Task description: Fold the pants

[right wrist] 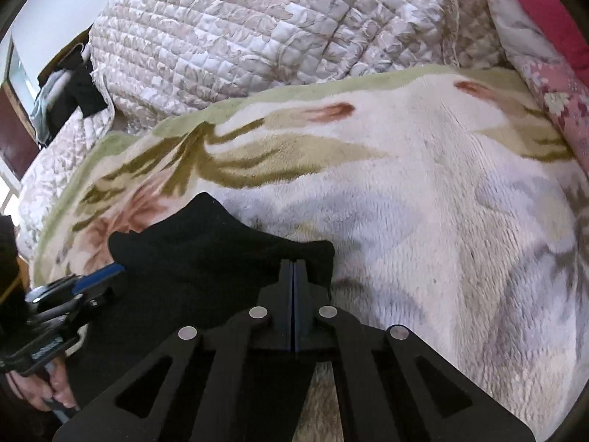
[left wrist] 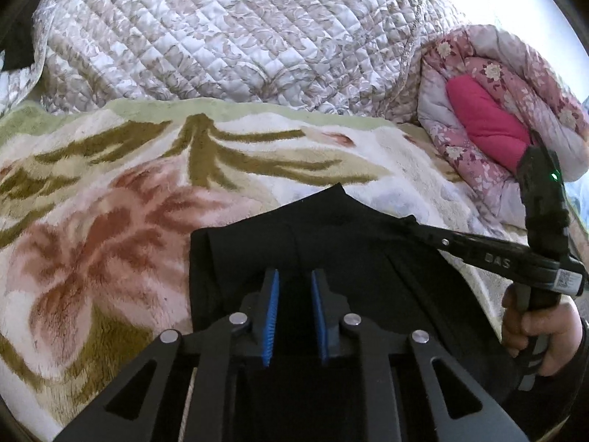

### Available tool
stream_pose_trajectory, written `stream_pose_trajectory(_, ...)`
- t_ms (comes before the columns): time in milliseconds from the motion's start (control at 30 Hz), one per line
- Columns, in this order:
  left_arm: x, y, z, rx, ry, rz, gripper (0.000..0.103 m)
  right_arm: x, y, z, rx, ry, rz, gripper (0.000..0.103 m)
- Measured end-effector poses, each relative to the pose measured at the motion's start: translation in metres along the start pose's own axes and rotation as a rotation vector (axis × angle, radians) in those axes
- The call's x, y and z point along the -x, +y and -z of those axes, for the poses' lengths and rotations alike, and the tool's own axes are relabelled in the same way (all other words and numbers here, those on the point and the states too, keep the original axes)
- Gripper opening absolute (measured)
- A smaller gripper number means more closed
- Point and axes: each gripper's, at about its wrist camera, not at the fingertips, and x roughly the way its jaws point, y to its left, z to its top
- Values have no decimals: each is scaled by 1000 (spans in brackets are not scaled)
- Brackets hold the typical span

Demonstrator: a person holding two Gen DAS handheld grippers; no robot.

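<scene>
Black fabric: pants [left wrist: 279, 228], one item, lying bunched on a plush floral blanket [left wrist: 110, 199] that serves as landmark throughout.

Left wrist view. Pants sit at the near middle of the blanket, their far edge rising to a small peak. Left gripper [left wrist: 293, 316]: blue-padded jaws stand slightly apart, directly over the dark cloth; the pads do not visibly press on it, and whether a fold rises between them cannot be told. Right gripper [left wrist: 423, 225] reaches in from the right edge of the blanket, tip on the pants' right border. Writing: "DAS" in pale letters on its arm; a small white label with a printed code at its base, not legible. A green light glows on its upper housing. A hand [left wrist: 533, 331] grips the handle below. Beyond the blanket's far edge, a quilted cream bedspread [left wrist: 228, 37]; at its right corner, a pink floral quilt [left wrist: 497, 110] with a magenta lining.

Right wrist view. Pants [right wrist: 206, 243] lie at the near left of the blanket [right wrist: 423, 202]. Right gripper [right wrist: 293, 276]: jaws clenched flush together, tips at the pants' right corner, apparently pinching the cloth edge. Left gripper [right wrist: 99, 274] shows at the pants' left side, a blue pad visible, a hand [right wrist: 48, 386] beneath. Quilted bedspread [right wrist: 239, 37] lies past the blanket's far edge. No readable writing in this view.
</scene>
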Motion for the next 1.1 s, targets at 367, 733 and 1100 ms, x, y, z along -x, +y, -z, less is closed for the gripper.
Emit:
stream_pose_trajectory(367, 63, -3, 27, 7, -8, 7, 26, 72, 31, 66, 62, -24, -9, 19)
stream_pose_trajectory(733, 70, -16, 66, -50, 44, -32, 30, 65, 68, 106, 177, 11, 26, 19)
stream_pose_trajectory(1100, 63, -10, 68, -23, 50, -68, 38, 64, 62, 108, 151, -4, -6, 19)
